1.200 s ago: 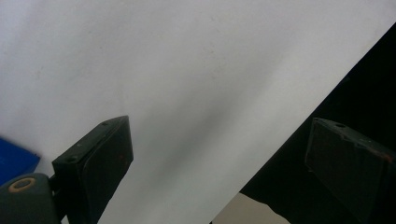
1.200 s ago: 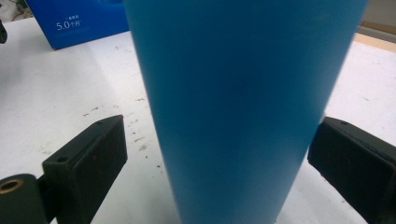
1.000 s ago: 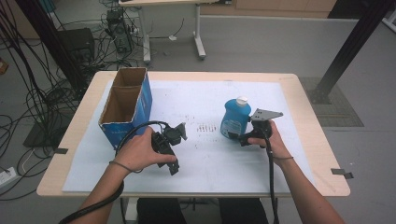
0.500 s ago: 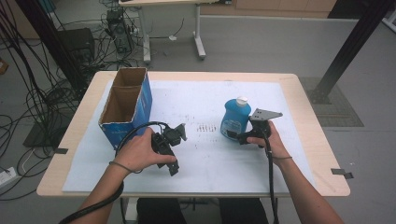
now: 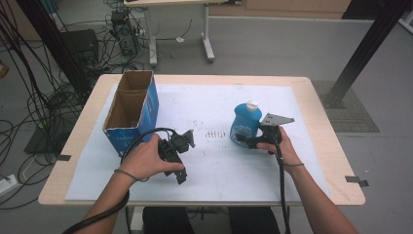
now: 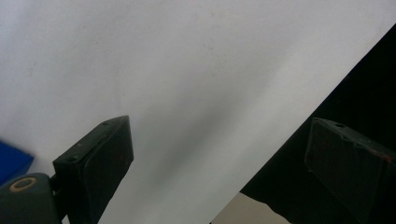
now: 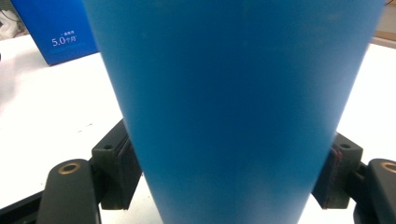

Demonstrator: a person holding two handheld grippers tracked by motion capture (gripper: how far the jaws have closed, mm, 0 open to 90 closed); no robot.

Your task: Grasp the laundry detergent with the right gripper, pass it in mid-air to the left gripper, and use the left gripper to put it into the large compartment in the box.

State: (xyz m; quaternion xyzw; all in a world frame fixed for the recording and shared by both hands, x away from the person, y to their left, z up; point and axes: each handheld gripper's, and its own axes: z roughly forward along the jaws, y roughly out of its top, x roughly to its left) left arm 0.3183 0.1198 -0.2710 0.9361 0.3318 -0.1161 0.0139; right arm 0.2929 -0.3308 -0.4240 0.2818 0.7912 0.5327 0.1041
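White table sheet (image 5: 195,105), right claw (image 5: 242,140) closing on bottle (image 5: 245,122), mid-table

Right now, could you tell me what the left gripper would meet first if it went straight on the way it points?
Probably the white sheet on the table: the left gripper is angled down at it, with nothing between its open fingers. The depth is hard to judge.

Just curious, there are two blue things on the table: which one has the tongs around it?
The blue bottle with the white cap; the right tongs have just closed on its sides. The open blue box stands untouched.
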